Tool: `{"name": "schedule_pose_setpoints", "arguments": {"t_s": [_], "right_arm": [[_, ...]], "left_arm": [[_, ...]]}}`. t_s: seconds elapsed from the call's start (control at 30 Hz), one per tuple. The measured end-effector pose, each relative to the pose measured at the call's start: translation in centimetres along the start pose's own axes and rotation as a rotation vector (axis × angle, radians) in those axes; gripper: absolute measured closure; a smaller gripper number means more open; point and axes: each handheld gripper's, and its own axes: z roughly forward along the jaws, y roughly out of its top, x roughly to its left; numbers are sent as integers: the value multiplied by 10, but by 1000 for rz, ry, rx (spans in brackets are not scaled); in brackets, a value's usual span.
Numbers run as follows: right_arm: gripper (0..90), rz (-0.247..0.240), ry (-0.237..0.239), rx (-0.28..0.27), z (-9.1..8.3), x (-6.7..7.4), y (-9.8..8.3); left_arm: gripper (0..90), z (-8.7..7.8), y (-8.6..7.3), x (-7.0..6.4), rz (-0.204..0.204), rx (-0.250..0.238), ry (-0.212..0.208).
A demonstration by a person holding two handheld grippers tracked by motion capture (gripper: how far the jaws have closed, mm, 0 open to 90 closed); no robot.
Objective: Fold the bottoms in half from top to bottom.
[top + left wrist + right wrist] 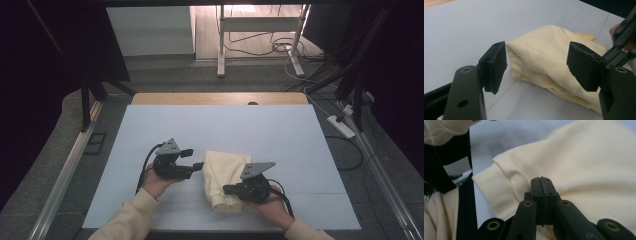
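Note:
A folded cream garment (225, 172) (544, 57) (586, 157) lies on the white table (225, 125), near the front middle. My left gripper (194, 159) (536, 62) is held just left of it, pointing at its left edge. Its jaws stand open, and the pads (495, 65) sit clear of the cloth. My right gripper (227, 190) (541, 181) lies over the garment's near right part, pointing left. Its jaws are shut tight together, with no cloth showing between them. A ribbed cuff (491, 187) sits just left of its tips.
A wooden strip (220, 98) borders the table's far edge. On the floor lie a power strip (341, 126) at the right and cables (270, 45) beyond the table, near a white stand (220, 45). White table surface spreads around the garment.

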Motion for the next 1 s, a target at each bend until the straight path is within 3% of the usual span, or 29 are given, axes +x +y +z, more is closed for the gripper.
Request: {"name": "schedule_pose_setpoints", "arguments": {"t_s": [0.33, 0.67, 1.0], "right_arm": [[895, 27, -58, -71, -28, -12, 3], [895, 63, -108, -95, -43, -27, -5], [868, 61, -153, -110, -56, -37, -12]], "left_arm": [[324, -2, -2, 0, -1, -1, 3], [319, -4, -5, -1, -3, 5, 0], [318, -9, -12, -1, -8, 13, 8]]}}
